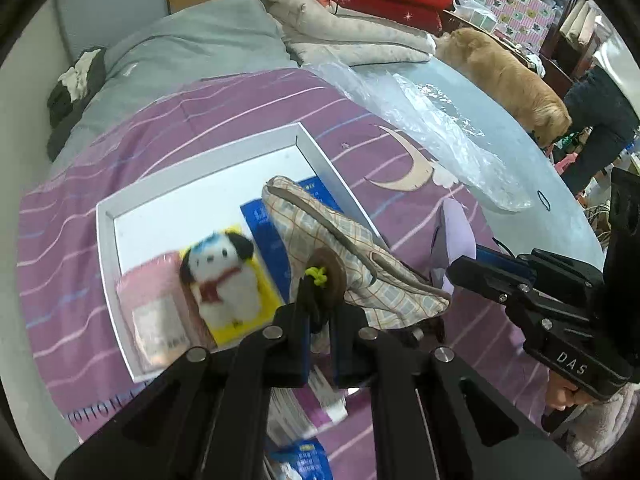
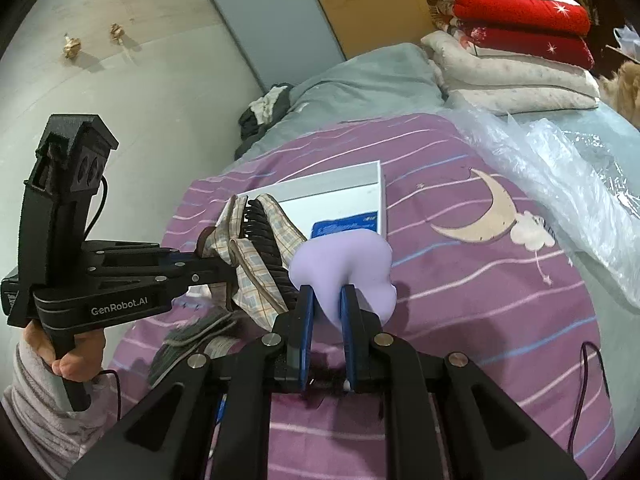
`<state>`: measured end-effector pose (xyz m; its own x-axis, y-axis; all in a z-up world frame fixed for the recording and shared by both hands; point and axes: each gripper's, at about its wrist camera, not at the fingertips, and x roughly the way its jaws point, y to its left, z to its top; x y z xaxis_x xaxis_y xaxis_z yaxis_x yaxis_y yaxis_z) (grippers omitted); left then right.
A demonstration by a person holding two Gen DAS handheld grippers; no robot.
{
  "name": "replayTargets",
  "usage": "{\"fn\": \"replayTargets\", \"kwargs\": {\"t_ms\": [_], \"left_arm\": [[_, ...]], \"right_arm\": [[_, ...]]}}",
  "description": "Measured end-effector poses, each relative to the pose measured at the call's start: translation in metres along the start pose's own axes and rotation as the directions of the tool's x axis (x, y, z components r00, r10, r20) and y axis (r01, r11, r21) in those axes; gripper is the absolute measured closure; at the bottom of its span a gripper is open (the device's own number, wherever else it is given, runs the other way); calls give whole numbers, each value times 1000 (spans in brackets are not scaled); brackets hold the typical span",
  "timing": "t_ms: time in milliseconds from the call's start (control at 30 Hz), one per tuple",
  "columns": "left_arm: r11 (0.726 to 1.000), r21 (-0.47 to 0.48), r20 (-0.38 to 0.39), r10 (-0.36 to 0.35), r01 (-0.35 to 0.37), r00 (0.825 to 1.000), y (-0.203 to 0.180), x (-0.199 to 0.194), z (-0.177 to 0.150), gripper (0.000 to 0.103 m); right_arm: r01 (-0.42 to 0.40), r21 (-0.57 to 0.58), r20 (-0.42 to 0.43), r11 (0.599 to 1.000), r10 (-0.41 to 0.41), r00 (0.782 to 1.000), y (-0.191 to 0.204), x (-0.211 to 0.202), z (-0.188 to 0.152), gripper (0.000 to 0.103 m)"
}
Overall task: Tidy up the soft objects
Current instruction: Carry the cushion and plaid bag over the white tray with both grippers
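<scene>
Our left gripper, tilted steeply down, is clenched on a plaid fabric pouch hanging above the white shallow box. To its right, our right gripper pinches a soft lilac pad. Below the pouch sit a white plush dog and a blue packet.

White letters "DAS" stand on the black plastic body of the right gripper. "GenRobot.AI" stands in white on the black plastic body of the left gripper. Print on the blue flat packet inside the white shallow cardboard tray is too blurred to read.
</scene>
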<state>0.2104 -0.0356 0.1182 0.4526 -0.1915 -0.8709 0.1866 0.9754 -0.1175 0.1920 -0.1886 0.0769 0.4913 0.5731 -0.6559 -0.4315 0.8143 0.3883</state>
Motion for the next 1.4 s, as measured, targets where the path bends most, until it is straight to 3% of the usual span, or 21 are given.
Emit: {"fn": "replayTargets", "kwargs": {"t_ms": [333, 533, 600, 667, 833, 967, 1133, 1200, 1267, 1333, 1400], "left_arm": [[996, 15, -86, 86, -85, 993, 7, 28, 23, 94], [992, 22, -169, 124, -122, 978, 9, 59, 34, 95], [990, 8, -231, 139, -141, 963, 12, 70, 34, 95], [984, -13, -329, 166, -180, 930, 18, 80, 29, 96], [972, 24, -369, 224, -232, 902, 13, 87, 29, 96], [972, 29, -349, 228, -233, 909, 9, 90, 32, 96], [979, -2, -299, 193, -203, 935, 10, 87, 28, 94], [984, -33, -288, 159, -175, 944, 13, 83, 26, 87], [987, -65, -282, 123, -147, 952, 17, 78, 23, 68], [987, -89, -244, 105, -130, 964, 20, 67, 19, 58], [989, -101, -192, 85, -106, 978, 21, 53, 13, 58]], "right_arm": [[29, 0, -41, 1000, -29, 999, -9, 43, 20, 91], [51, -7, -47, 999, -51, 998, -11, 54, 21, 91], [61, -9, -47, 998, -61, 997, -13, 58, 23, 91], [55, -6, -47, 998, -55, 997, -14, 59, 24, 91], [37, -35, -32, 999, -39, 999, -8, 59, 30, 91], [24, -58, -35, 998, -26, 999, -2, 62, 34, 91], [10, -63, -59, 998, -14, 998, -1, 69, 32, 91], [11, -67, -76, 998, -16, 997, -1, 74, 31, 91], [15, -76, -90, 997, -22, 996, 0, 81, 28, 91], [13, -81, -98, 997, -21, 995, 1, 84, 26, 91], [24, -94, -98, 995, -33, 995, 3, 84, 26, 91]]}}
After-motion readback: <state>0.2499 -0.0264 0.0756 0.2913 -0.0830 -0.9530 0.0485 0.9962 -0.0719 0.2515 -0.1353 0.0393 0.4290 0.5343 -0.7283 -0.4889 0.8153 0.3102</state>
